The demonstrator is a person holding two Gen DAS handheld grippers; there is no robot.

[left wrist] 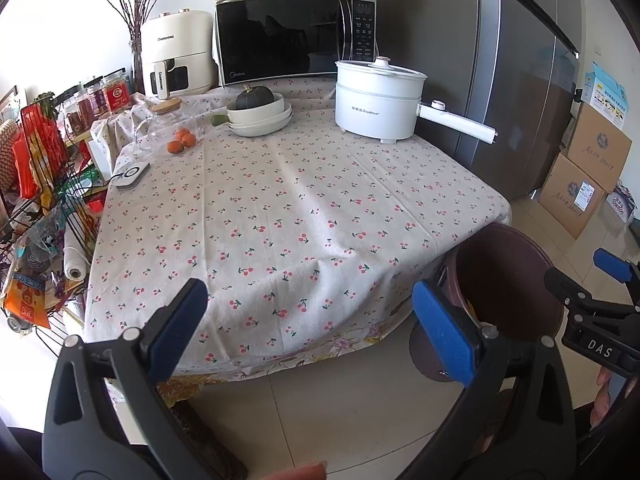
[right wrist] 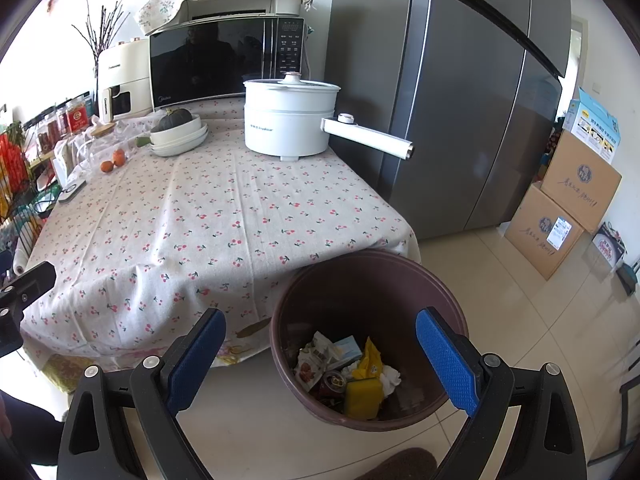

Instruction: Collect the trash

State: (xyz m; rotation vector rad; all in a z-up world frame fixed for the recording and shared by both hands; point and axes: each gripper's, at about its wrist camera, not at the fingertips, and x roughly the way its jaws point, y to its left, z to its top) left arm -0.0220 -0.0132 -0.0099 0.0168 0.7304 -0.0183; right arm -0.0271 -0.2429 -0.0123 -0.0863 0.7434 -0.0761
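Beside the bench [right wrist: 200,216] corner stands the trash bin [right wrist: 452,312] on the floor, trash [right wrist: 352,372] already inside. Both the left gripper [left wrist: 312,328] and the right gripper [right wrist: 320,356] have wide, empty fingers. Risk: the right gripper, hanging just above the bin, could knock its rim and tip it.

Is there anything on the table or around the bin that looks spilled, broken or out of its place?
Nothing stands out. The trash lies inside the brown bin, none on the floor near it. The white pot and the bowls stand upright, and the tablecloth shows only wrinkles, no spill.
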